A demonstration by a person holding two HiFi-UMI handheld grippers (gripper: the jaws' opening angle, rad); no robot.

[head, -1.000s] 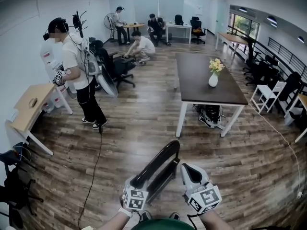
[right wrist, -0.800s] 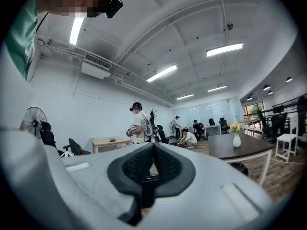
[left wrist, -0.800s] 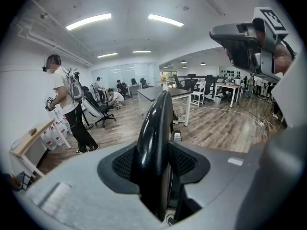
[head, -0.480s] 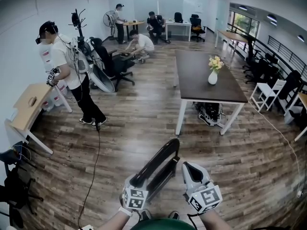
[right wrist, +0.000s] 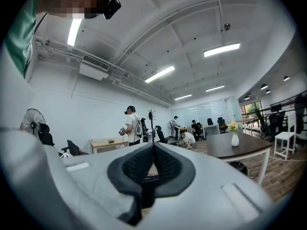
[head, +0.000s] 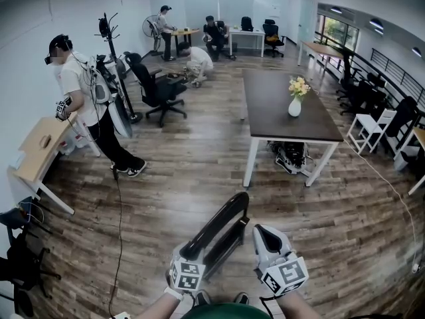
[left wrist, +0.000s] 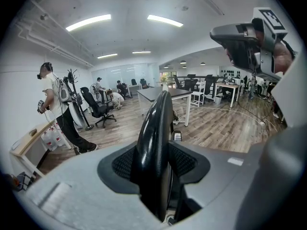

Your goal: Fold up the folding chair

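The black folding chair [head: 217, 232] stands folded flat and leaning on the wood floor just in front of me. My left gripper [head: 194, 256] is shut on its curved top edge; in the left gripper view the dark chair frame [left wrist: 156, 138] fills the gap between the pads of that gripper [left wrist: 154, 166]. My right gripper [head: 263, 232] hangs just right of the chair, apart from it, pointing level. Its pads meet with nothing between them in the right gripper view [right wrist: 152, 163]. It also shows in the left gripper view as a grey body, the right gripper [left wrist: 249, 40], at the upper right.
A dark table [head: 265, 118] with a vase of flowers [head: 297, 100] stands ahead to the right. A person [head: 83, 108] with grippers stands by a wooden desk [head: 40, 148] at the left, a cable [head: 119, 231] trailing over the floor. An office chair [head: 156, 88] and more people are farther back.
The person at the left has stepped further left, and the round fan beside them moved along. My grippers and the chair have stayed put.
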